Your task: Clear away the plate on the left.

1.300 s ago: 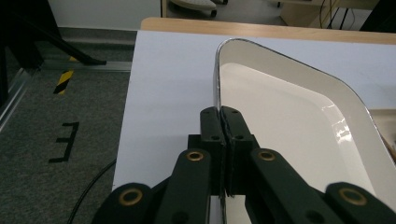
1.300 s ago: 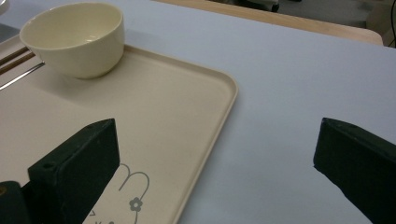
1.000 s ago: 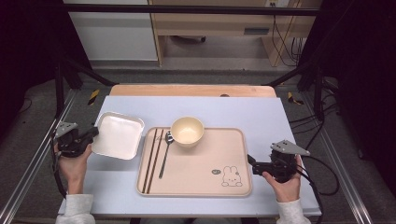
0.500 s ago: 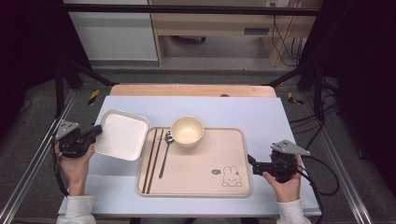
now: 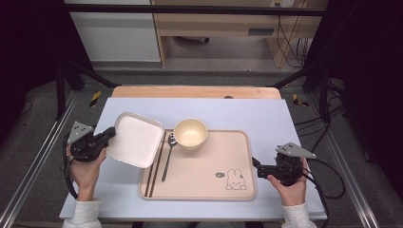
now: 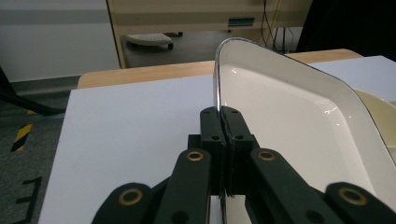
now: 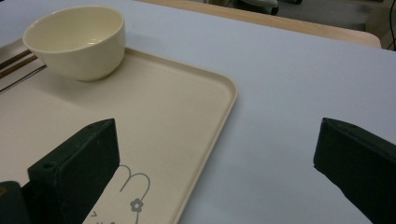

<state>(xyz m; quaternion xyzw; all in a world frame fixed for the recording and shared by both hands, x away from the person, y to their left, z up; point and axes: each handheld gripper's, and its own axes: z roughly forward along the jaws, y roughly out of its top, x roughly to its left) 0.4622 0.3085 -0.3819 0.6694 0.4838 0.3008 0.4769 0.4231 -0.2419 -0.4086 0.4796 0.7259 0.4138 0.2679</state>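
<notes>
above the surface (image 5: 199,109), left tongs (image 5: 112,134) pinch the white plate's (image 5: 135,140) rim, holding it tilted beside the tray (image 5: 209,166); right tongs (image 5: 255,165) are spread.

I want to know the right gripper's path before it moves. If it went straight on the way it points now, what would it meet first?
Probably the beige tray: the right gripper, jaws open, points at its right edge. Depth is unclear.

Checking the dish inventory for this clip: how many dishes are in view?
2. A white square plate pinched at its rim by the left gripper, overlapping the tray's left edge; a cream bowl on the tray's far-left part.
</notes>
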